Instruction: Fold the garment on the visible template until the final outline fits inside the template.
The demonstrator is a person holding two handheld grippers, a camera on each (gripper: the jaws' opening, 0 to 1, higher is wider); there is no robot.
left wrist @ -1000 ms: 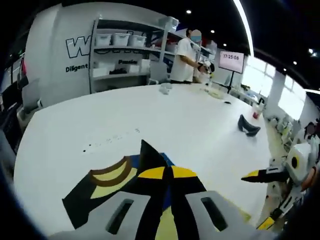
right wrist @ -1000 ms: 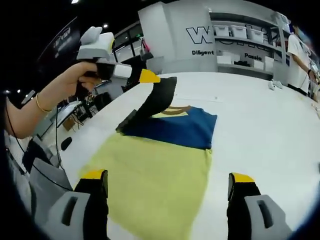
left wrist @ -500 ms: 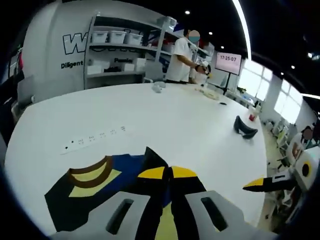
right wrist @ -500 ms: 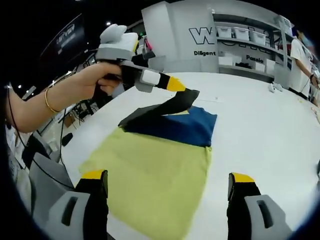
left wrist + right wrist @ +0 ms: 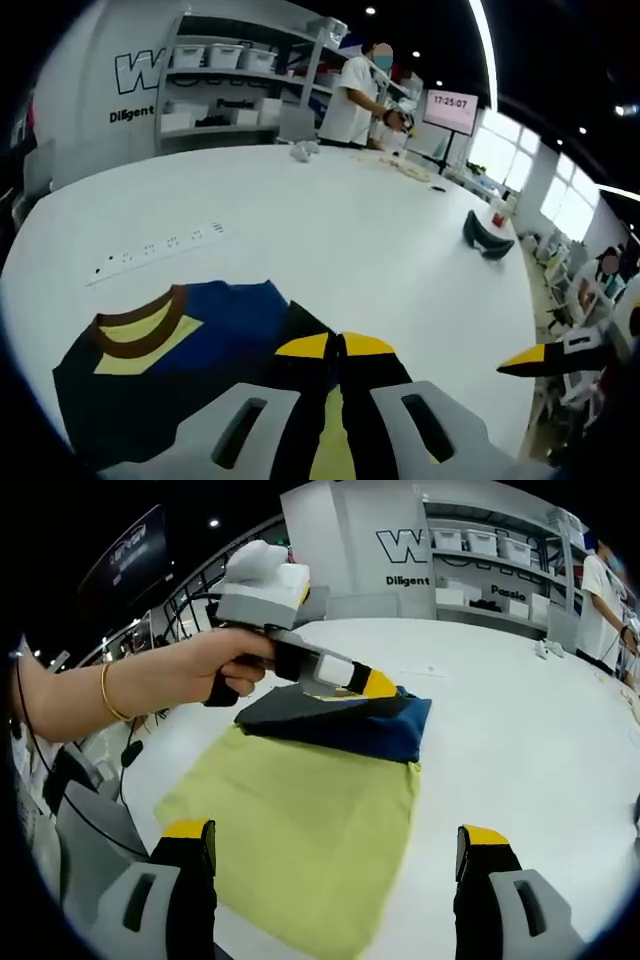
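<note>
Folding a dark sleeve flap across the garment (image 5: pixel 330 730), the left hand-held gripper (image 5: pixel 378 685) pinches the cloth just above its navy body. Well short of the garment, the right hand-held gripper (image 5: pixel 335 865) hangs with jaws spread wide; next, I judge, the flap wants laying flat and releasing.

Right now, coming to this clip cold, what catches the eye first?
The yellow-green garment spreads over the white table ahead of the open right gripper, its navy top part folded at the far end. The left gripper, held in a hand with a bracelet, is shut on the dark fabric there. Beyond, a person stands by shelving.
</note>
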